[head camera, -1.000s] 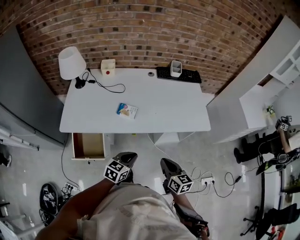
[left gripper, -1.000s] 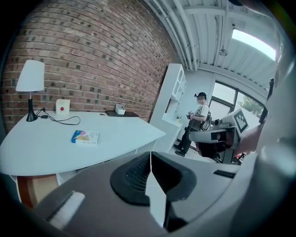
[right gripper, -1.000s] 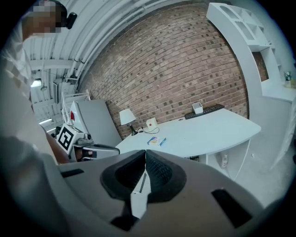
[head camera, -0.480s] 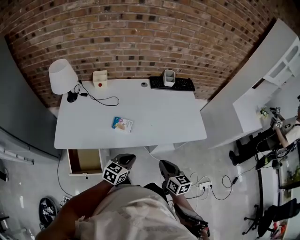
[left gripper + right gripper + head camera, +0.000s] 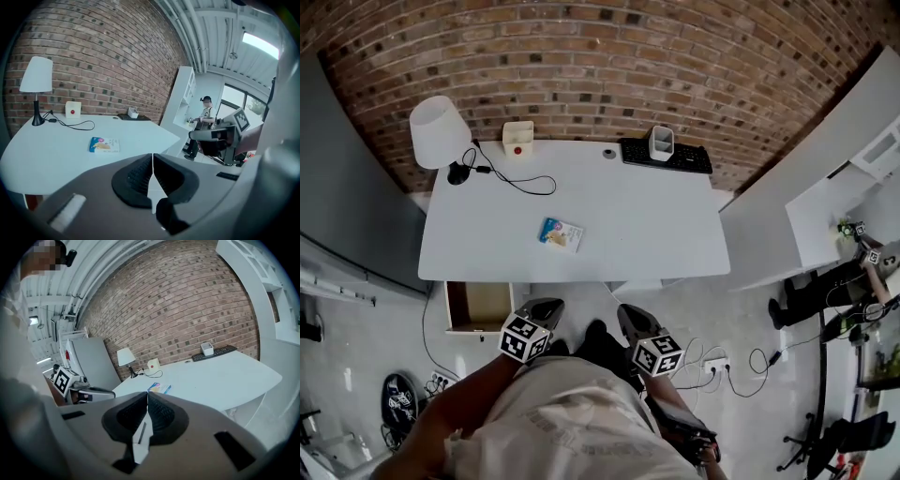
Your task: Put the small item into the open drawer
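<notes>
A small blue and white packet (image 5: pixel 561 234) lies flat near the middle of the white desk (image 5: pixel 656 234); it also shows as the packet (image 5: pixel 104 145) in the left gripper view and the packet (image 5: pixel 159 388) in the right gripper view. The open drawer (image 5: pixel 478 307) hangs under the desk's front left corner, its brown inside showing. My left gripper (image 5: pixel 543 310) is shut with nothing in it, short of the desk's front edge. My right gripper (image 5: pixel 630 317) is beside it, also shut and empty. Both point toward the desk.
A white lamp (image 5: pixel 439 128) with a black cable, a small white box (image 5: pixel 517 137), a keyboard (image 5: pixel 666 156) and a white cup (image 5: pixel 661 142) line the desk's back edge along the brick wall. Cables (image 5: pixel 741 361) lie on the floor at right. A person (image 5: pixel 825 291) is at far right.
The whole view has shifted as I move toward the desk; the desk sits slightly lower in the picture and both grippers are a little nearer its front edge. Jaws stay shut.
</notes>
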`<state>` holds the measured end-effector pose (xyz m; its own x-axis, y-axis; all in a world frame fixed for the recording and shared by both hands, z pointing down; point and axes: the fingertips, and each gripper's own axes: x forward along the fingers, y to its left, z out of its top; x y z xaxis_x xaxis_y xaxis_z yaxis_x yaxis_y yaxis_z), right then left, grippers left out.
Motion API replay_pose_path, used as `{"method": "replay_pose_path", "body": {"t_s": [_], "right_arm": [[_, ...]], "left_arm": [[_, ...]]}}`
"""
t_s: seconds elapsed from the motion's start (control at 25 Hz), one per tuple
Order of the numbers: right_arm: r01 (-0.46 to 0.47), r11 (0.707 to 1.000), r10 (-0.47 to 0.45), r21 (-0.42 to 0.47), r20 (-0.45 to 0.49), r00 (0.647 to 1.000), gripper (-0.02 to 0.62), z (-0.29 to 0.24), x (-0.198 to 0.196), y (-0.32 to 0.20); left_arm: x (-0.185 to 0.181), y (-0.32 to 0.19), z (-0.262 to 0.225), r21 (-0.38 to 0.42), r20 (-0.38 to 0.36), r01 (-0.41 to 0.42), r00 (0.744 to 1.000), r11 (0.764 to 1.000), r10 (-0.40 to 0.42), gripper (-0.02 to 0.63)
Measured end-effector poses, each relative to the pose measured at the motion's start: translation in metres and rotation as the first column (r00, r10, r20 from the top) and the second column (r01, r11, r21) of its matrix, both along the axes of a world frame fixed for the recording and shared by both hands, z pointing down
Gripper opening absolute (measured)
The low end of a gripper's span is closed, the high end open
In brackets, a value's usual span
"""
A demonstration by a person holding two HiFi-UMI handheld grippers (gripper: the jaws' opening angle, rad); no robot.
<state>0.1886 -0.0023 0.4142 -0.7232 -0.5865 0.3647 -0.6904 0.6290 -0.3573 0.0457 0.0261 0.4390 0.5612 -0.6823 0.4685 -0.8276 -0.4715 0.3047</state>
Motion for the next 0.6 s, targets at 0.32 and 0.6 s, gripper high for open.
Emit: {"method": "replay_pose_path", "body": {"t_s": [0.32, 0.6], "right_arm": [[0.053, 0.998, -0.053, -0.030, 0.019, 0.998, 0.006, 0.018, -0.020, -0.018], [0.080, 0.997, -0.079, -0.022, 0.040, 0.996, 0.006, 0.016, -0.032, -0.060]], "left_arm": [[-0.021, -0.011, 0.010, -0.023, 0.027, 0.056, 0.998, 0.998, -0.055, 0.011], [-0.026, -0.049, 0.010, -0.021, 0.070, 0.057, 0.996, 0.998, -0.055, 0.011]]}}
